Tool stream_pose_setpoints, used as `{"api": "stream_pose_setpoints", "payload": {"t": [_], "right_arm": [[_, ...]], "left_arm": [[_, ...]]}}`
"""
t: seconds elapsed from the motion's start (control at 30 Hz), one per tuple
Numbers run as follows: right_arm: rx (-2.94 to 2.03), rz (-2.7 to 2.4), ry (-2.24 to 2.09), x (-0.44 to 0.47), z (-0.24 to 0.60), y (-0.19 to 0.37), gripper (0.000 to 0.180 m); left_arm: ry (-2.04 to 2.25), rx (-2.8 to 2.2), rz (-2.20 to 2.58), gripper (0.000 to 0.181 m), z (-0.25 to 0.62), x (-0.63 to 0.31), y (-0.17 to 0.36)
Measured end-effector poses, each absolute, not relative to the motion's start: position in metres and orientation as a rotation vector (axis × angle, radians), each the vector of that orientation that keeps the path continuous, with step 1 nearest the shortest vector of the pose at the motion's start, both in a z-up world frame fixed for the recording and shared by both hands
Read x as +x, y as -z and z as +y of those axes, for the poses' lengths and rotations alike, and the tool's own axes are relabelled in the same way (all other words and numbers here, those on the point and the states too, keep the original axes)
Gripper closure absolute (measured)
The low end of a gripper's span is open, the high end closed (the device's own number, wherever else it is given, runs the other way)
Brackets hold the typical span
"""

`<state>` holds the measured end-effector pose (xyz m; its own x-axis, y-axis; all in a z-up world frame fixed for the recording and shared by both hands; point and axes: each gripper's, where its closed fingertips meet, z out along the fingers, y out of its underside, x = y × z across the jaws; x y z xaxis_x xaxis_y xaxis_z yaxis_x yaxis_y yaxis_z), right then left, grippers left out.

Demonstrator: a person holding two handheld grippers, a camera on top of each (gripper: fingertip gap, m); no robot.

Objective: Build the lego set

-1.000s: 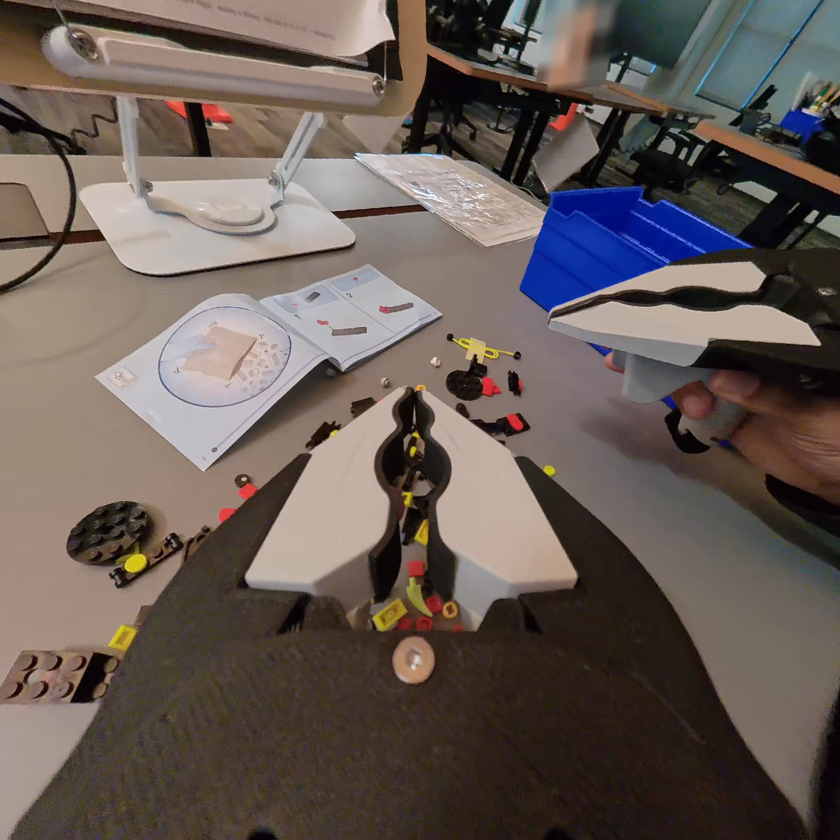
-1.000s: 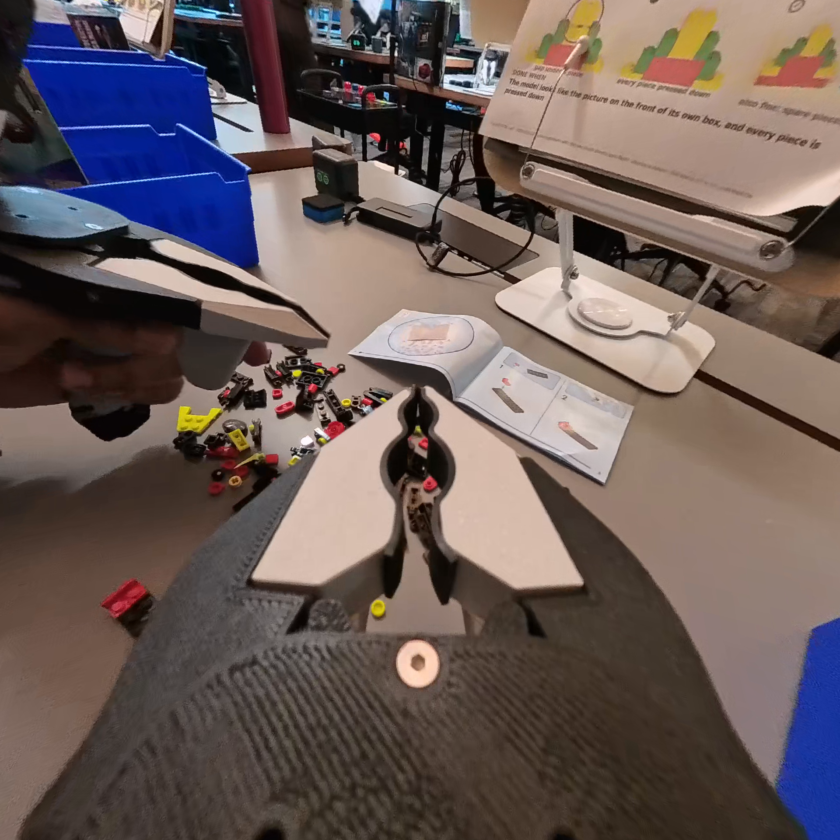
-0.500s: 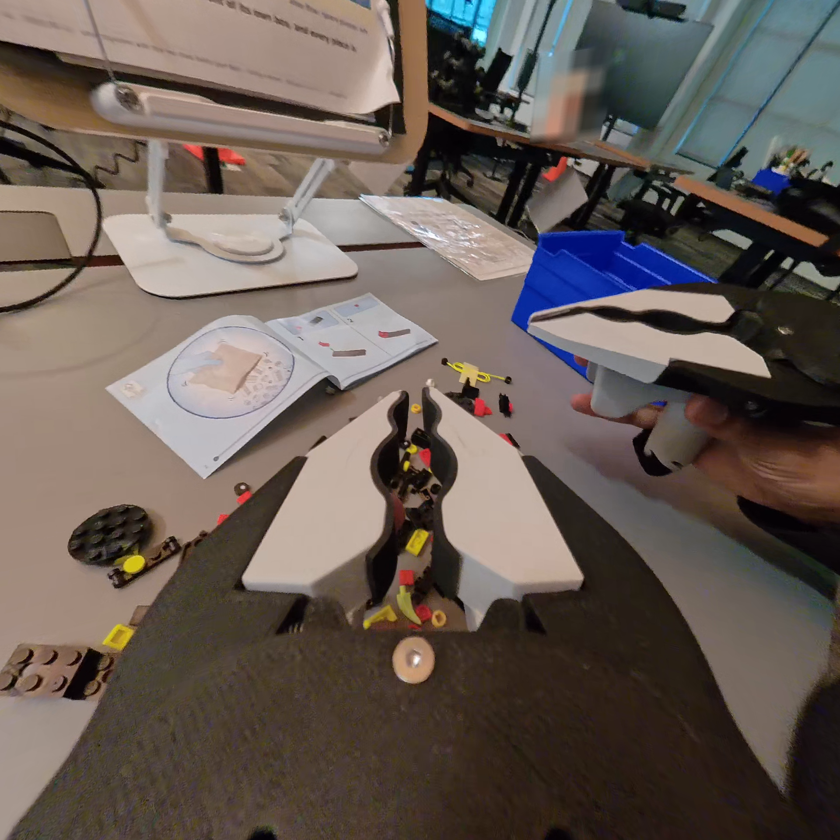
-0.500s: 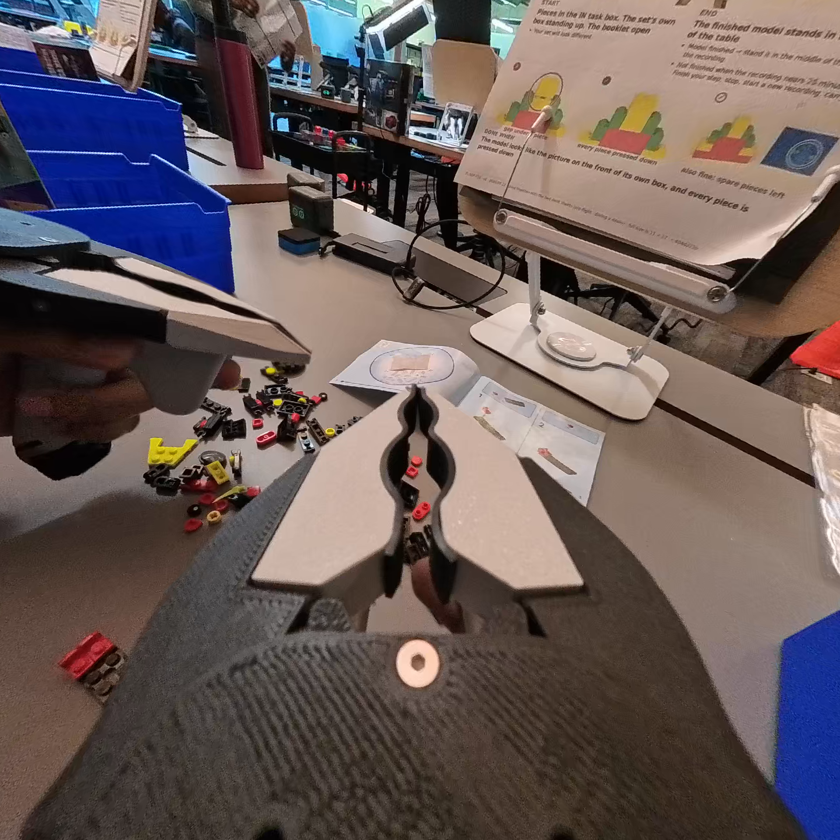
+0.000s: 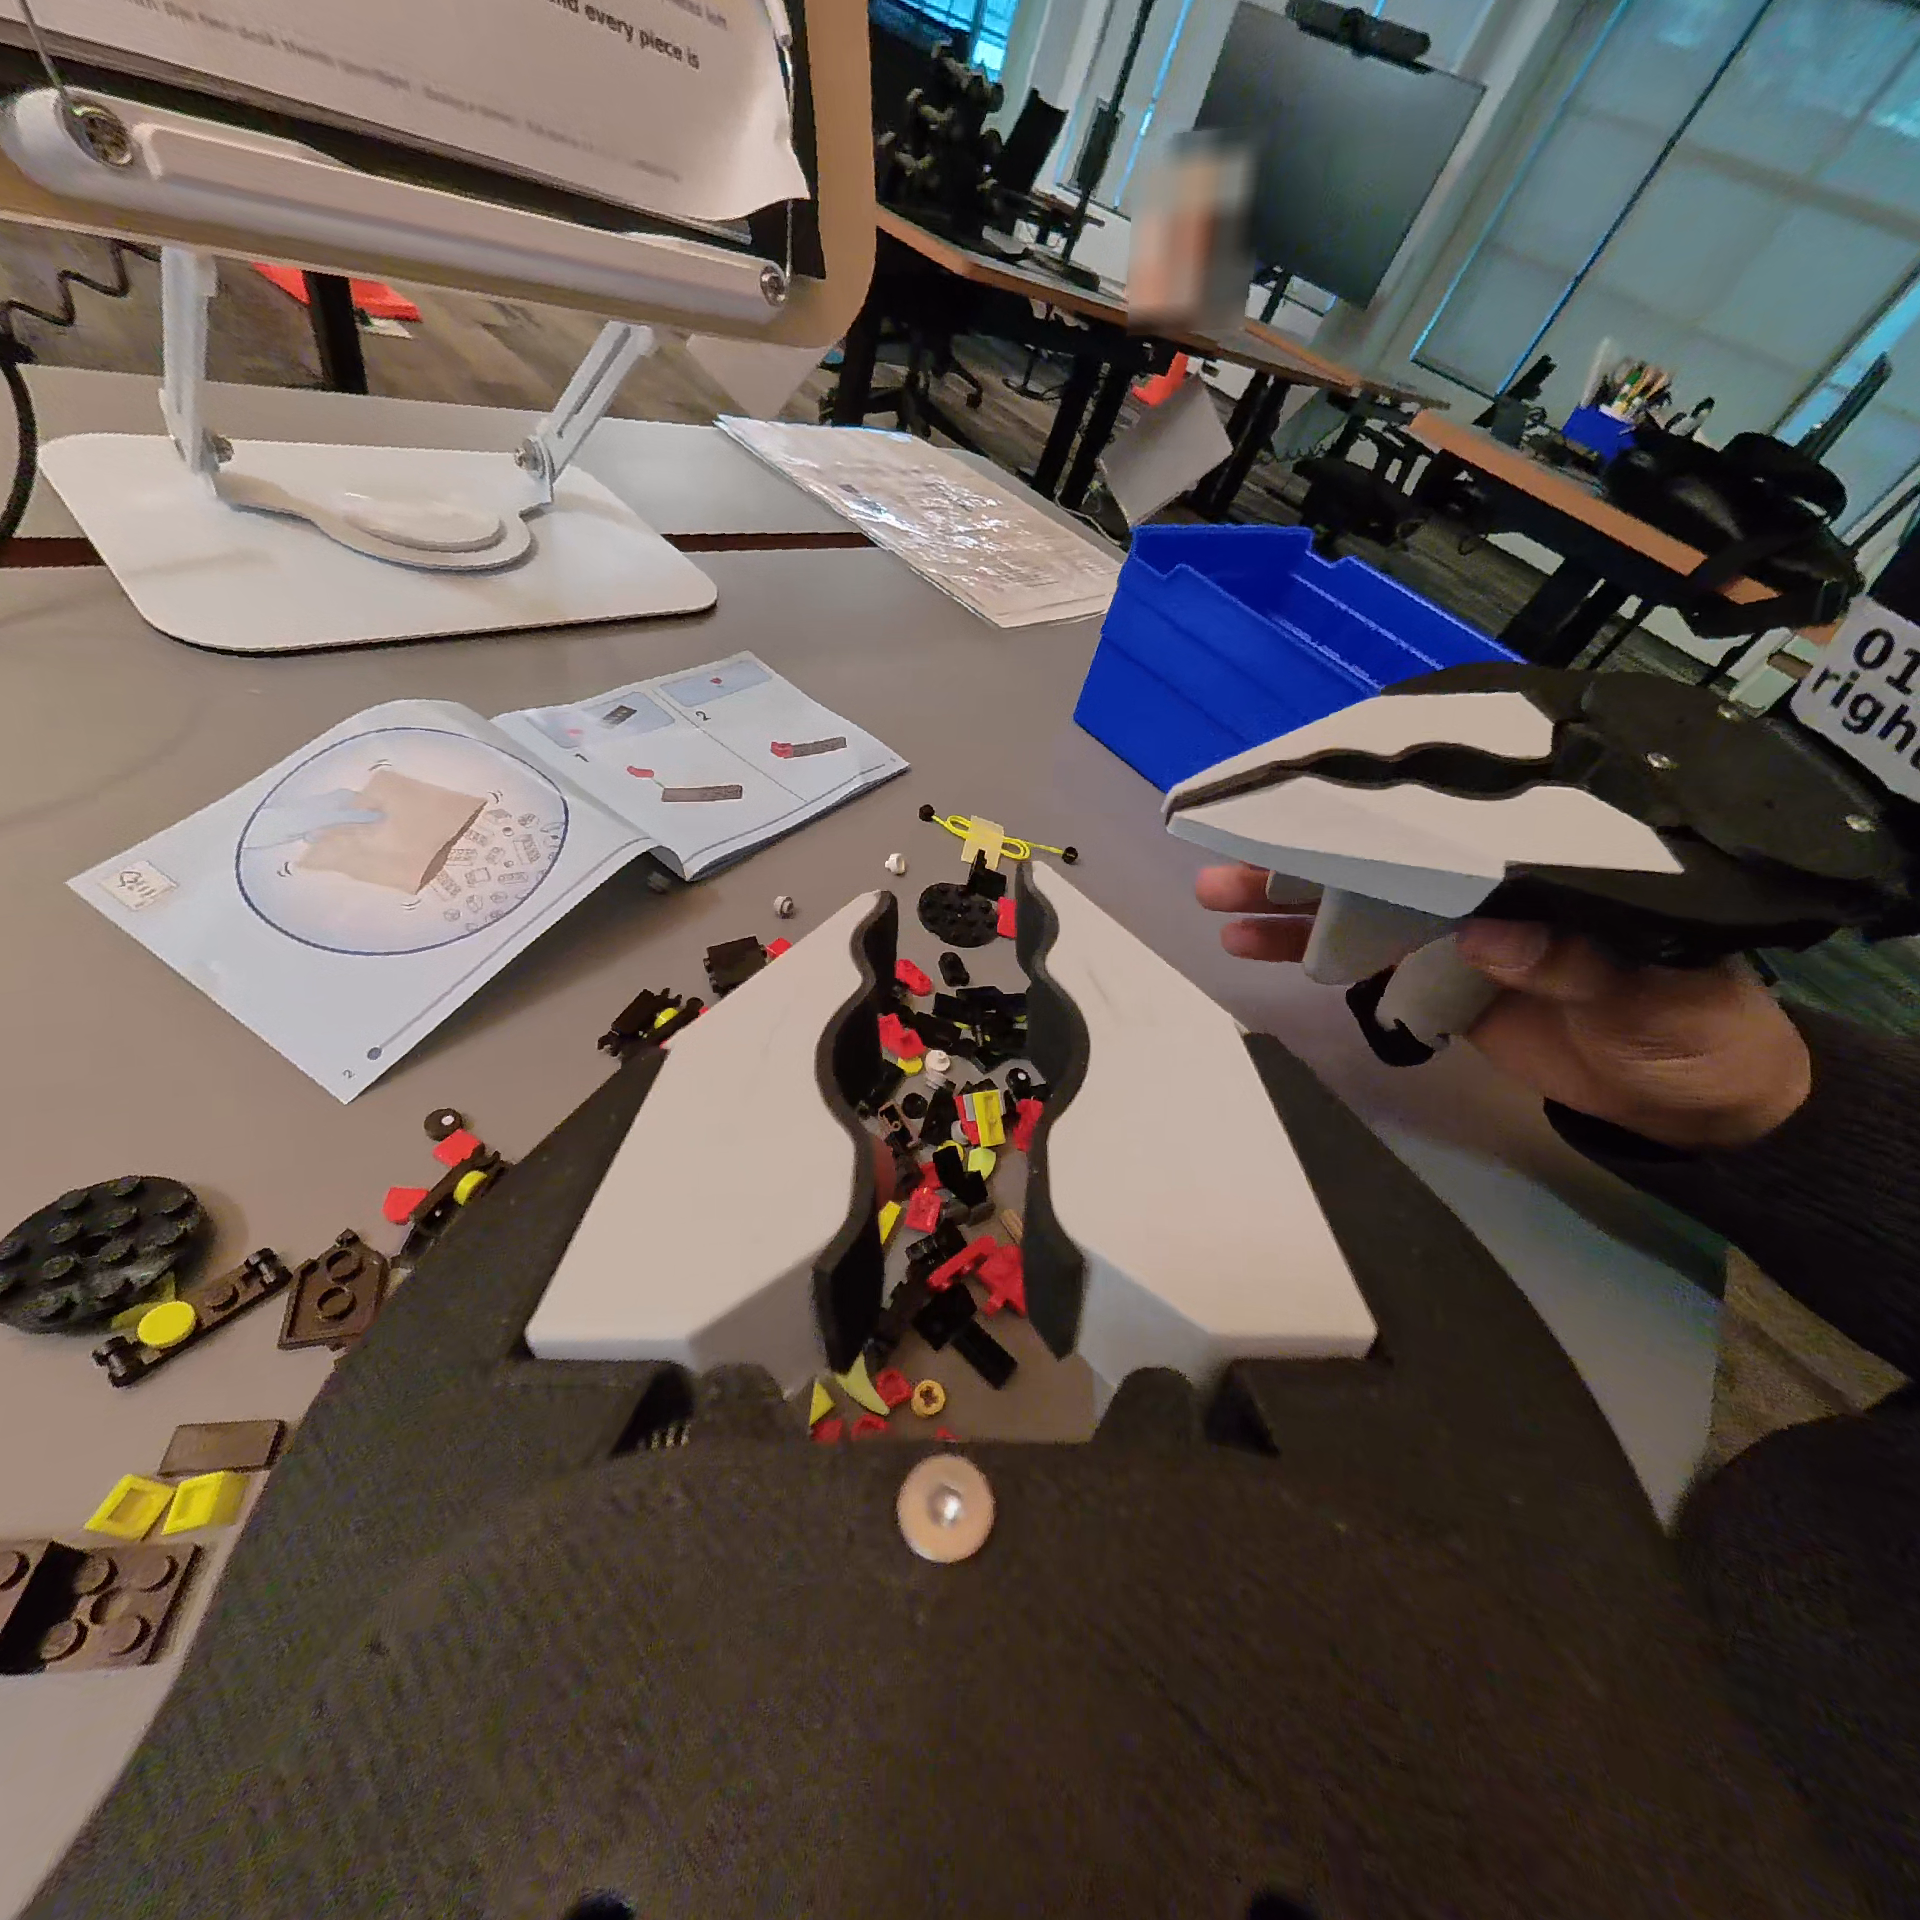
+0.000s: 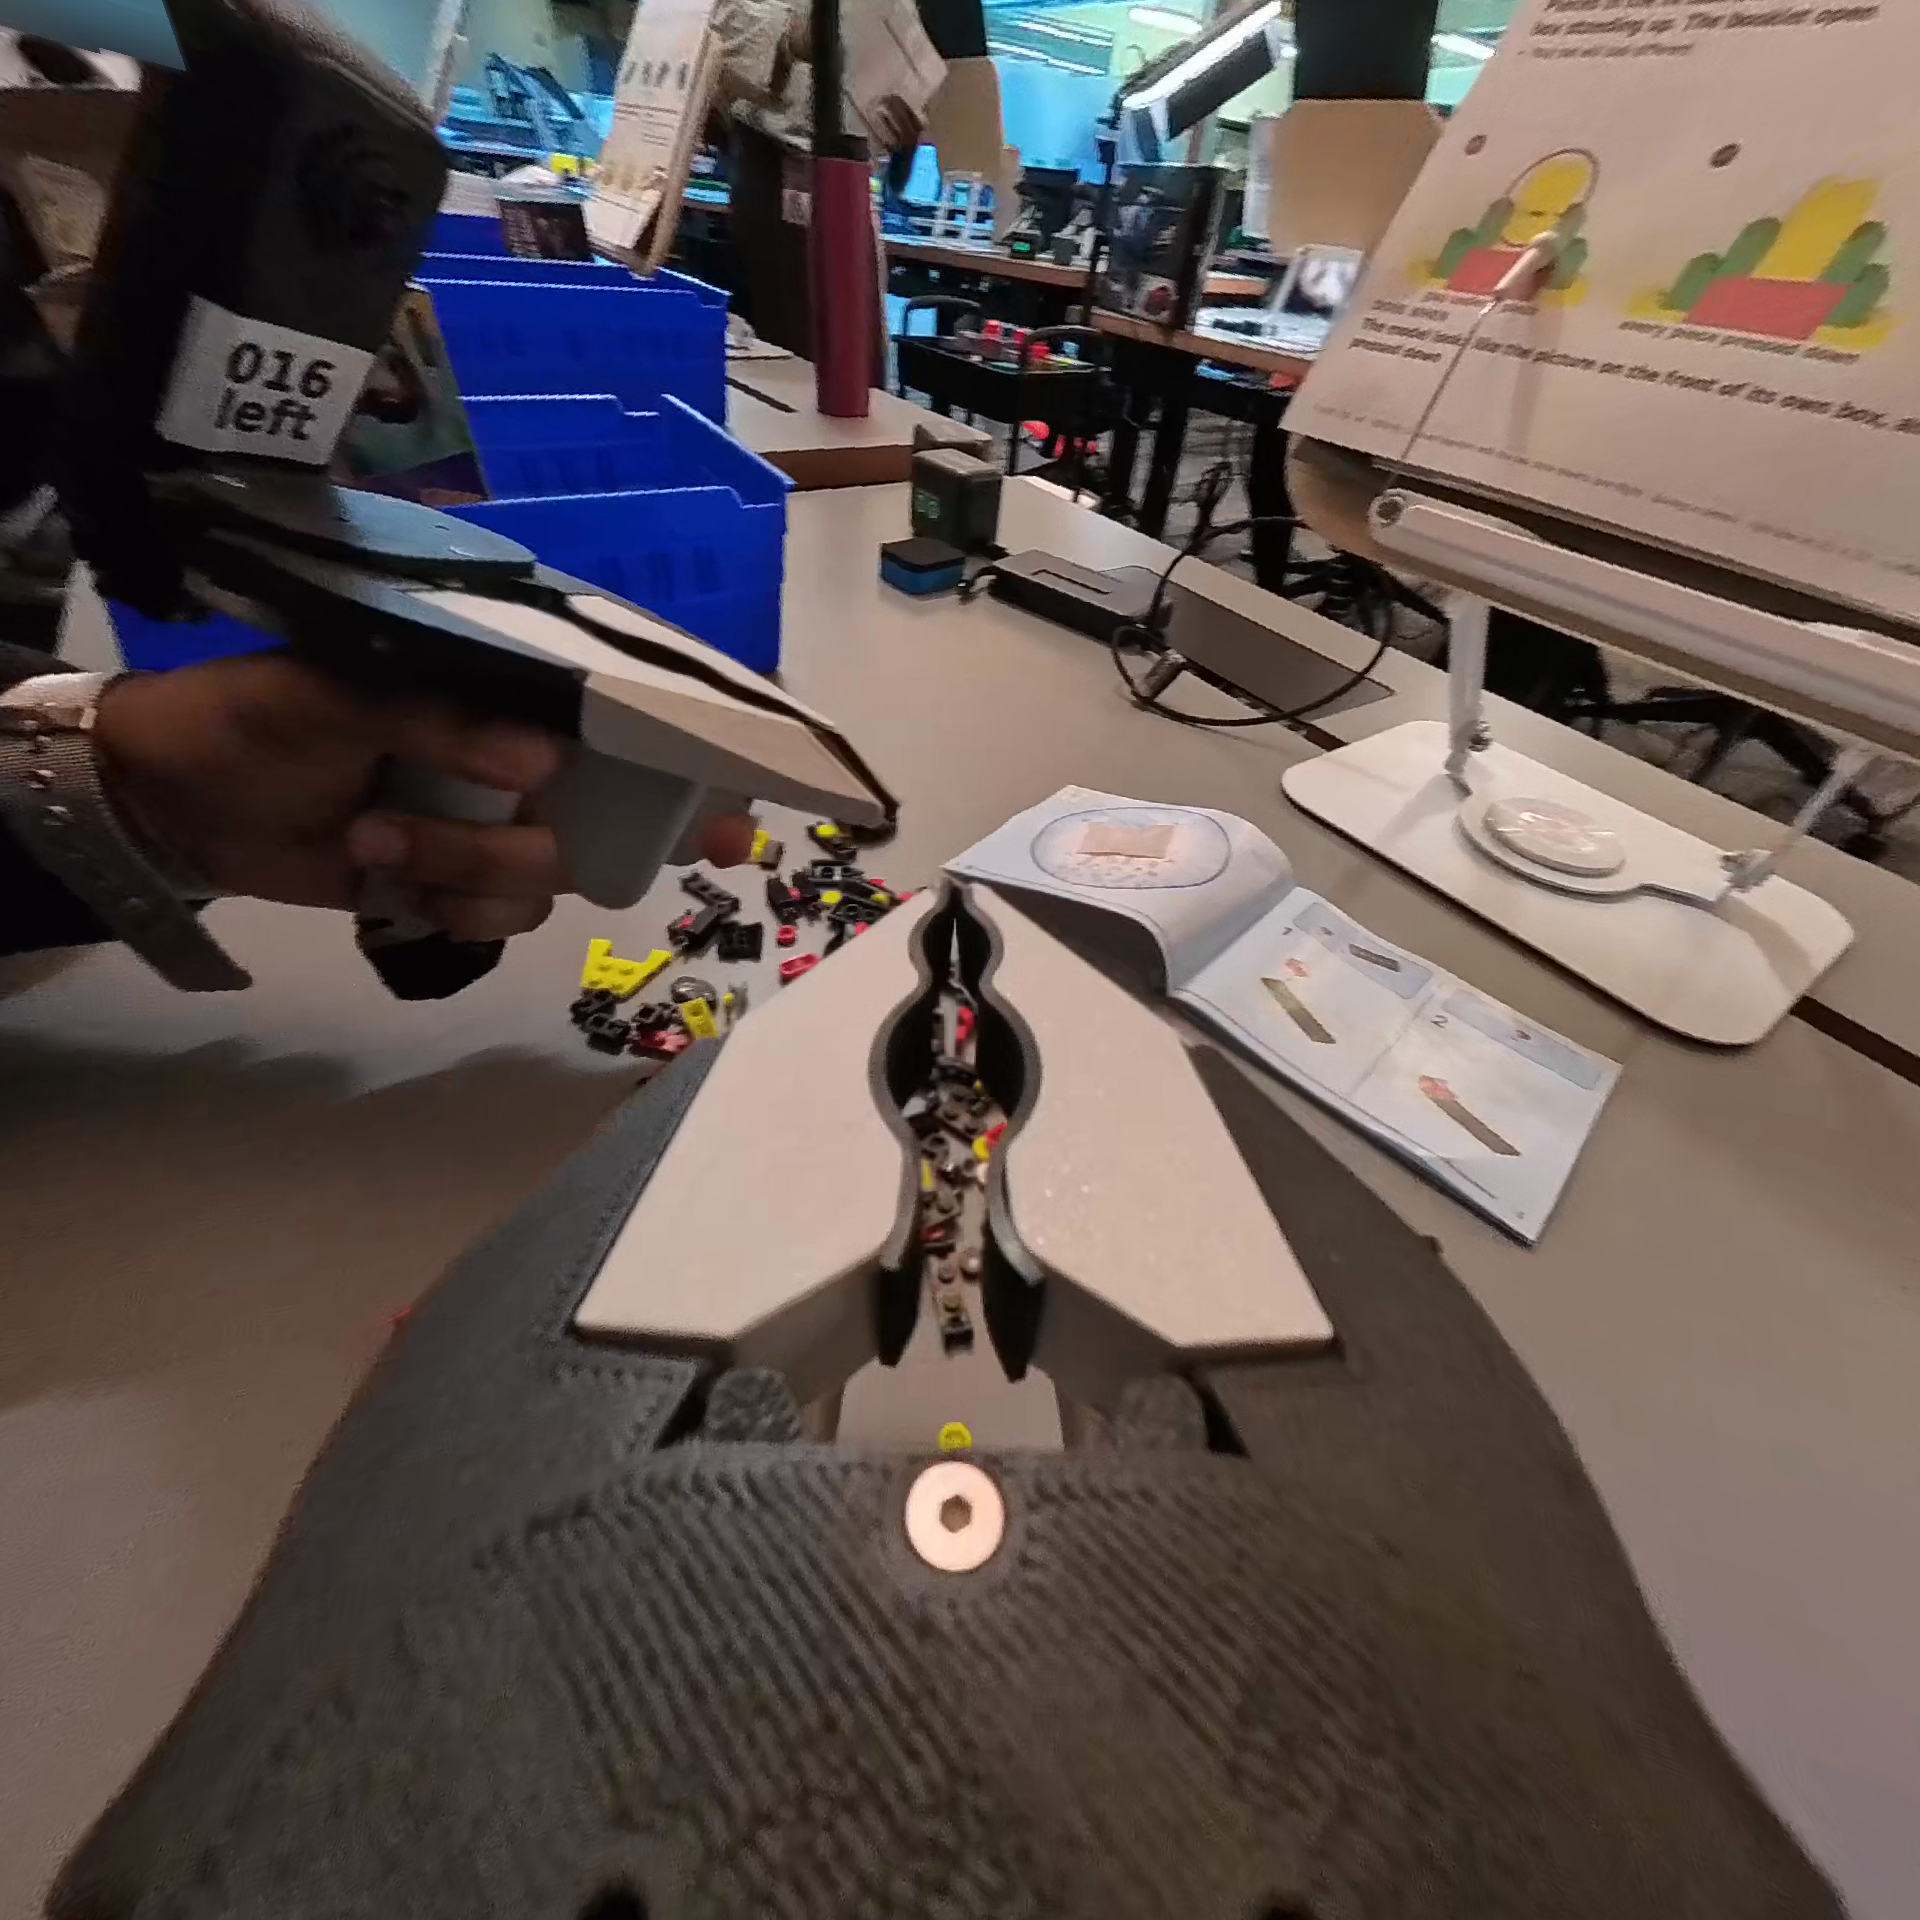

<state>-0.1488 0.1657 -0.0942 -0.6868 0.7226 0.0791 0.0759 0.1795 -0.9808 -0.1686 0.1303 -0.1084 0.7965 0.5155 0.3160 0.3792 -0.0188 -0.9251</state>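
Note:
A pile of small black, red and yellow lego pieces lies on the grey table; it also shows in the right wrist view. My left gripper hovers just above the pile with its jaws a little apart and nothing between them. In the right wrist view the left gripper shows side-on over the pile's far side. My right gripper is shut and empty, pointing at the pile from the near side. In the left wrist view the right gripper is held above the table right of the pile. An open instruction booklet lies behind the pile.
A black round plate, dark brown plates and yellow tiles lie at the left. A blue bin stands at the right. A white stand holding a sheet is behind the booklet. More blue bins stand behind the left gripper. Spacing between my two grippers at the tips: around 5 centimeters.
My left gripper has gone from shut to open over the pile. My right gripper has stayed shut and moved in closer to the pile.

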Motion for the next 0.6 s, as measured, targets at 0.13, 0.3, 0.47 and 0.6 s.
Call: {"api": "stream_pose_setpoints", "payload": {"t": [0.13,0.3,0.47,0.6], "right_arm": [[-0.763,-1.945,-1.613,-0.146,0.163,0.096,0.179],[-0.769,-1.947,-1.586,-0.148,0.163,0.099,0.158],[-0.764,-1.962,-1.544,-0.149,0.159,0.105,0.134],[-0.799,-1.975,-1.508,-0.152,0.161,0.111,0.117]], "left_arm": [[-0.152,-1.656,-0.711,0.159,0.133,-0.168,0.113],[-0.164,-1.656,-0.703,0.159,0.133,-0.167,0.111],[-0.166,-1.658,-0.699,0.159,0.131,-0.166,0.111],[-0.182,-1.684,-0.693,0.158,0.127,-0.164,0.111]]}}
